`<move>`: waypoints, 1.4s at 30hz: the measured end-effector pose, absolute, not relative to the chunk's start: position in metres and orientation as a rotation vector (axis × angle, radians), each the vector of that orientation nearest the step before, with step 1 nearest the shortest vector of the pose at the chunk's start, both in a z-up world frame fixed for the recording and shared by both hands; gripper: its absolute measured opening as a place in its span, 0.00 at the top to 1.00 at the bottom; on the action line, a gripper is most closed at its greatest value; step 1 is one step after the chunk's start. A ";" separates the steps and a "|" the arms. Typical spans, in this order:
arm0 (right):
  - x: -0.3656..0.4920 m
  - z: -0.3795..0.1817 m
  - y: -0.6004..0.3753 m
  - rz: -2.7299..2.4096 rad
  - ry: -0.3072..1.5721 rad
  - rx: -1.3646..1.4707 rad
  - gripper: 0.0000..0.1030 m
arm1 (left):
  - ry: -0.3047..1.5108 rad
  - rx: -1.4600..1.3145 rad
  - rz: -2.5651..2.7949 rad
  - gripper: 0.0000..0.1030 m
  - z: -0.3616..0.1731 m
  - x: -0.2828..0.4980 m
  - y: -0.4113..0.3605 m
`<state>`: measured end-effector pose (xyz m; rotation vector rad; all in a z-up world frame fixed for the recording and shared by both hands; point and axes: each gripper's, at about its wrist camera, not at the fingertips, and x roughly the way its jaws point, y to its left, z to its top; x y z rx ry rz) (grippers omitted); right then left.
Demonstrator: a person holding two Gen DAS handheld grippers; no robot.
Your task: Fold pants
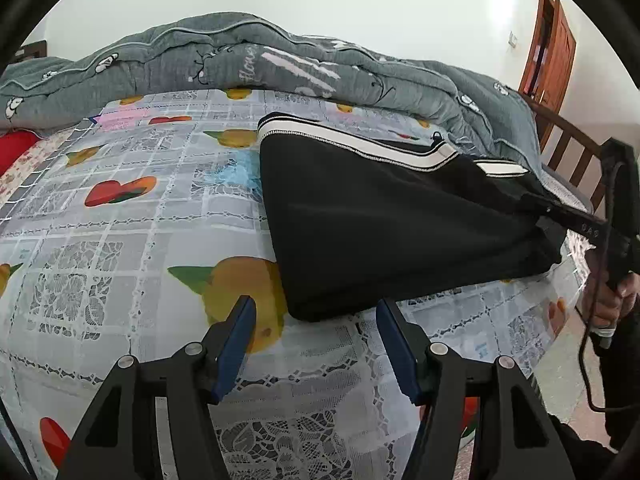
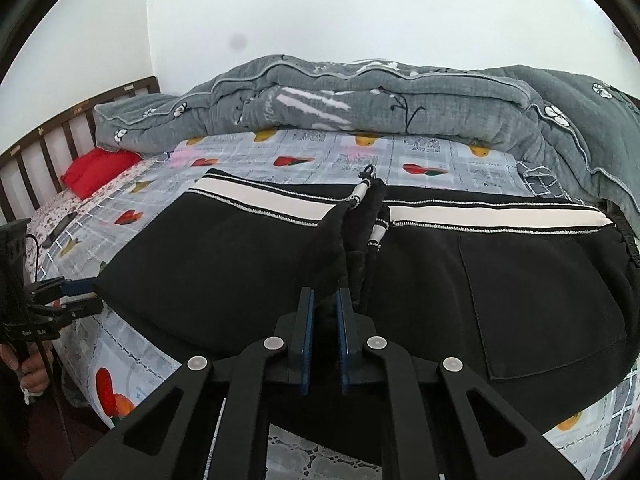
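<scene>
From the left wrist view, the left gripper (image 1: 316, 322) hangs released, its blue-padded jaws spread wide just short of the near corner of the black fleece pants with a white side stripe (image 1: 380, 224). The pants lie on the bed's fruit-printed grey check sheet (image 1: 120, 240), with a rumpled grey quilt (image 1: 240, 52) heaped behind them. At the far right edge the right gripper (image 1: 548, 208) reaches into the dark cloth, held by the person's right hand (image 1: 612, 300).

From the right wrist view, the right gripper (image 2: 325, 320) is clenched on a bunched ridge of the pants (image 2: 240, 264) near the middle, pulling the fabric up into a peak while a patch pocket (image 2: 540, 304) lies flat to the right. The white stripe (image 2: 480, 210) runs along the far edge. The left gripper (image 2: 86, 296) sits at the pants' left end, jaws apart, touching nothing I can be sure of. A red cushion (image 2: 96, 170) rests by the wooden slatted bed frame (image 2: 52, 136).

I judge a fold to be under way: the middle is lifted, the left end not yet taken. The next move likely calls for the left tongs to close on that corner, then both to carry the cloth over evenly.
</scene>
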<state>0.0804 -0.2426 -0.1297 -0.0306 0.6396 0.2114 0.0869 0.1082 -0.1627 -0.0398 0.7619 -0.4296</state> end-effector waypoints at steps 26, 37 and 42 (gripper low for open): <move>0.061 -0.133 -0.257 0.241 0.620 0.039 0.93 | 0.778 -0.129 -0.457 0.41 -0.164 0.093 0.119; 0.060 -0.135 -0.258 0.243 0.629 0.046 0.93 | 0.777 0.015 -0.393 0.41 -0.165 0.090 0.099; 0.059 -0.137 -0.260 0.244 0.634 0.050 0.93 | 0.769 0.012 -0.389 0.41 -0.162 0.091 0.098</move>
